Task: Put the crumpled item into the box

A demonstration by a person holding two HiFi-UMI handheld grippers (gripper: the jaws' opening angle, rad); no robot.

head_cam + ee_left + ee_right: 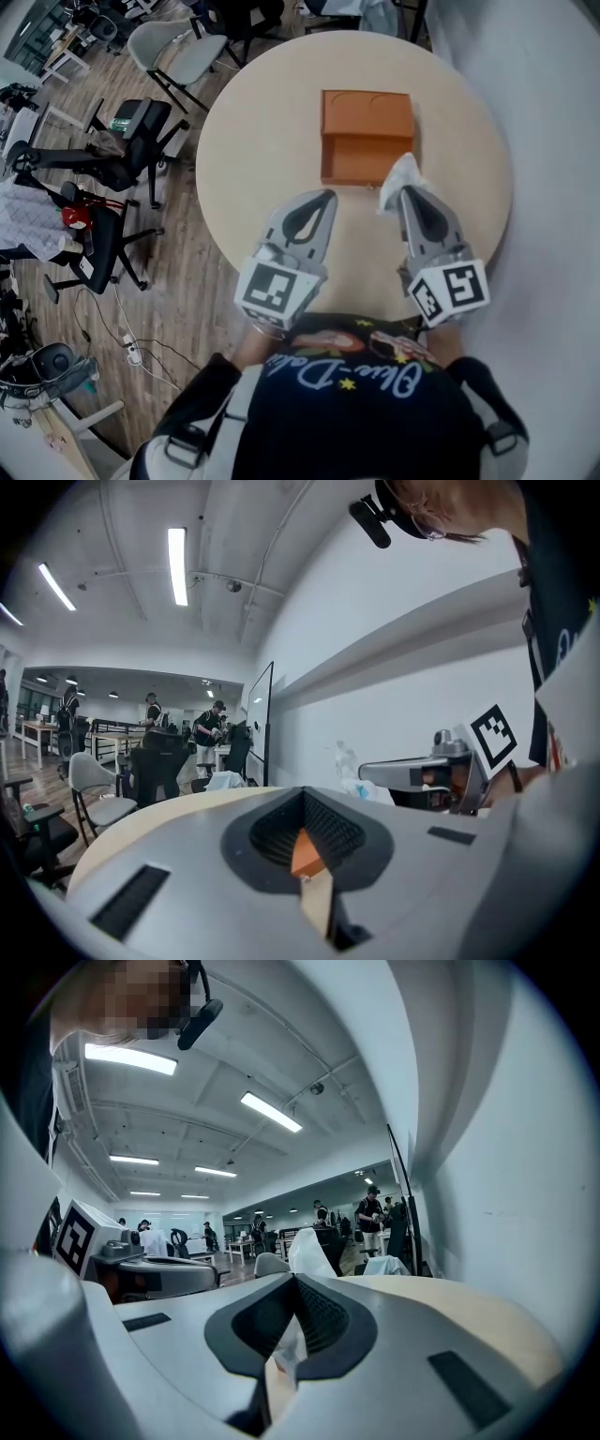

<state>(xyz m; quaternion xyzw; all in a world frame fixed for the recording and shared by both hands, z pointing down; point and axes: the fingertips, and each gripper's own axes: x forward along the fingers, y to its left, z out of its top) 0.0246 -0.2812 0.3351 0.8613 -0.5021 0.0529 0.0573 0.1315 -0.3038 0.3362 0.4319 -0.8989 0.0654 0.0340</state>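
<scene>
An open orange box [366,136] sits in the middle of a round beige table [253,141]. A crumpled white item [401,176] hangs at the box's near right corner, pinched in my right gripper [405,191]. In the right gripper view the white item [307,1254] sticks up past the shut jaws of that gripper [295,1281]. My left gripper [324,197] is shut and empty, its tip just short of the box's near edge. In the left gripper view a sliver of orange box [306,853] shows through the jaw slit, and the right gripper [422,774] is off to the right.
Office chairs [122,155] stand on the wooden floor left of the table, and a grey chair [178,52] at the back. A white wall [553,112] runs close along the table's right side. People stand at desks [370,1213] far off.
</scene>
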